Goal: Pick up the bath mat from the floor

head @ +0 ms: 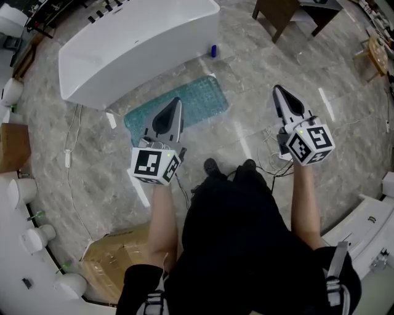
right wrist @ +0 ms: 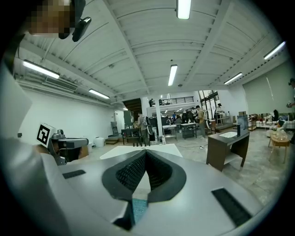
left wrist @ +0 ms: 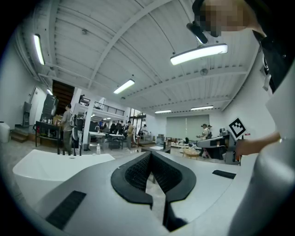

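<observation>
The bath mat (head: 203, 98) is teal and bumpy and lies flat on the marble floor in front of a white bathtub (head: 135, 43). My left gripper (head: 176, 102) is held level over the mat's near part, its jaws closed to a point and empty. In the left gripper view its tips (left wrist: 150, 154) meet with nothing between them. My right gripper (head: 278, 91) hangs to the right of the mat, over bare floor, shut and empty. In the right gripper view (right wrist: 145, 152), a sliver of the teal mat (right wrist: 137, 209) shows below the jaws.
A small blue bottle (head: 213, 50) stands by the tub's right end. A dark wooden table (head: 289, 13) is at the back right. Cables (head: 271, 165) trail by the person's feet (head: 228, 167). A cardboard box (head: 114, 258) and white fixtures (head: 21, 191) line the left.
</observation>
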Tool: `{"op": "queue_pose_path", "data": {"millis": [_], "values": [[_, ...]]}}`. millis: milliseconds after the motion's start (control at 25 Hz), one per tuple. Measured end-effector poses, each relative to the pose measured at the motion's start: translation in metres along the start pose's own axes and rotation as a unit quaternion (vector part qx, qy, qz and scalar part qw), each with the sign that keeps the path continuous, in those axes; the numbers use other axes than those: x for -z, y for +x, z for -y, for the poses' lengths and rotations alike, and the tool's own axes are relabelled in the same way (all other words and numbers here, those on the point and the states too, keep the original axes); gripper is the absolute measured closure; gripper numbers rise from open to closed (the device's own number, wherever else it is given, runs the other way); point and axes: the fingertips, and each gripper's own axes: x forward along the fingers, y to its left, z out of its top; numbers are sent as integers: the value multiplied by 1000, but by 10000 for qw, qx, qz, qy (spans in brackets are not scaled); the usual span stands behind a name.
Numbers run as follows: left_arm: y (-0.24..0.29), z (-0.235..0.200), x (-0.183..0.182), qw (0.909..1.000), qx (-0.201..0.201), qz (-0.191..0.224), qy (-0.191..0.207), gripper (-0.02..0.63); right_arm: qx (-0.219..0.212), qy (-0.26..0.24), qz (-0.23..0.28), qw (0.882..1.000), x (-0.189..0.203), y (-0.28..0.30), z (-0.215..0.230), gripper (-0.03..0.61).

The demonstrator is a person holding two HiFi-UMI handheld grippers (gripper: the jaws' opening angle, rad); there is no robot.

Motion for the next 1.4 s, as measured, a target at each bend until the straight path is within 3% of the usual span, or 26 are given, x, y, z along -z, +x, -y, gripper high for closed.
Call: {"op": "queue_pose_path", "data": {"millis": [280,720,1000,1400], "values": [[0,-10,2,10000,-33,12,-27,601,-314,139,38,9994,-2,13,-10,566],[25,-31,18,9997,-189,-125,-122,602,-367,658,92,9971,11,46,15,565],[90,-47,26,9984,-462,-294,-135,601,-684,812,-93,9943,18,110,71,565],[220,-65,40,9899,-1226,-589,-391,601,-1609,797,-569,9821,22,233,174,565]]}}
